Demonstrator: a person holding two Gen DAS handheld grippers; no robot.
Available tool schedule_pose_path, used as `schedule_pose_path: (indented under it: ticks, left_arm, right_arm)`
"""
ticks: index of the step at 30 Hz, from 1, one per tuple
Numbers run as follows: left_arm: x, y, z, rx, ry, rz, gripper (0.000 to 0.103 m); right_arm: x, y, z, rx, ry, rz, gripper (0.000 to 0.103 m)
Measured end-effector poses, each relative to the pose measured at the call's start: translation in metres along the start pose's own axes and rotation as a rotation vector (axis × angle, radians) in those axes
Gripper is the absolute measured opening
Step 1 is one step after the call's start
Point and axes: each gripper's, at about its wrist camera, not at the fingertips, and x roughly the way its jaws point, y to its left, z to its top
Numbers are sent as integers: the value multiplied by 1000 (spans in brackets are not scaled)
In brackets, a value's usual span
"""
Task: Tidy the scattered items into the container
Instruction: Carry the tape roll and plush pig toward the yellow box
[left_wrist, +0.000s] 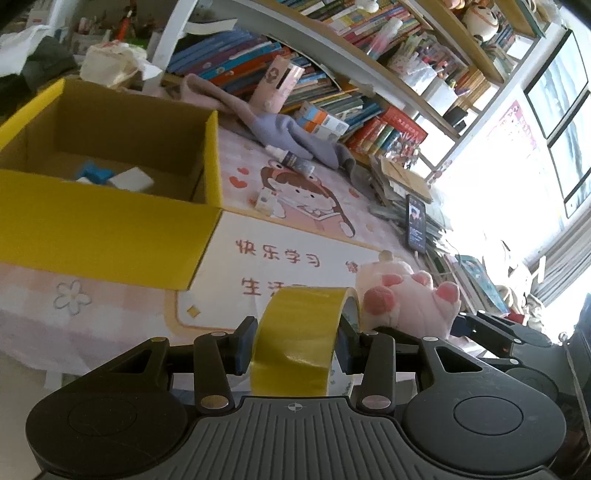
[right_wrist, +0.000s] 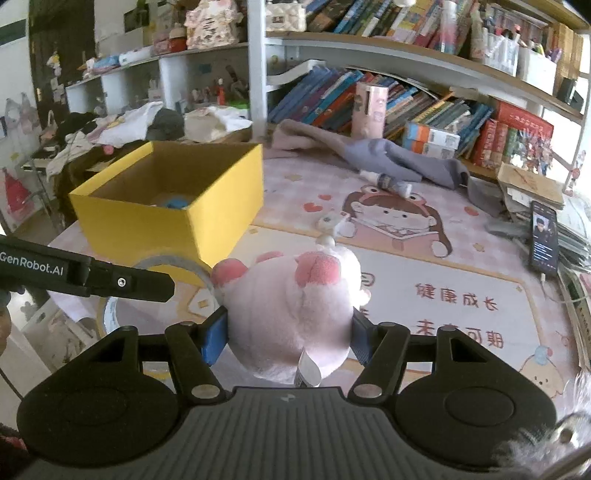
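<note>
My left gripper (left_wrist: 295, 343) is shut on a roll of yellow tape (left_wrist: 303, 332), held just right of the yellow cardboard box (left_wrist: 110, 225). The box holds a blue item (left_wrist: 92, 172) and a white block (left_wrist: 133, 180). My right gripper (right_wrist: 290, 332) is shut on a pink plush paw (right_wrist: 291, 295); the paw also shows in the left wrist view (left_wrist: 410, 299). The tape roll (right_wrist: 166, 264) and the box (right_wrist: 166, 221) show at left in the right wrist view. A small dropper bottle (left_wrist: 290, 159) and a small white item (left_wrist: 264, 199) lie on the pink mat.
A grey cloth (right_wrist: 406, 162) lies at the mat's back edge, below shelves of books (right_wrist: 369, 99). A phone (right_wrist: 543, 236) leans on a stack of papers at right. A pink tube (right_wrist: 369, 107) stands by the books. Clothes are piled behind the box.
</note>
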Motion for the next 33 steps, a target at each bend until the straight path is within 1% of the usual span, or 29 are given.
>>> schedule_pose_path:
  ticks: [13,21,29,33]
  left_arm:
    - [-47,21,-16,-48,-76,95,42]
    - [-73,38,-25,-99,-122,155,42]
    - [-91,49,-31,-140,-157,210,42]
    - [-96,50,-31,-139,-172,242,42]
  right_arm:
    - [2,45,6,-82,2,120,62]
    - [5,71,10,-143,7,190,62]
    - [13,94,21,-199,14,252,62]
    - [16,105,26,-236,12,275,62]
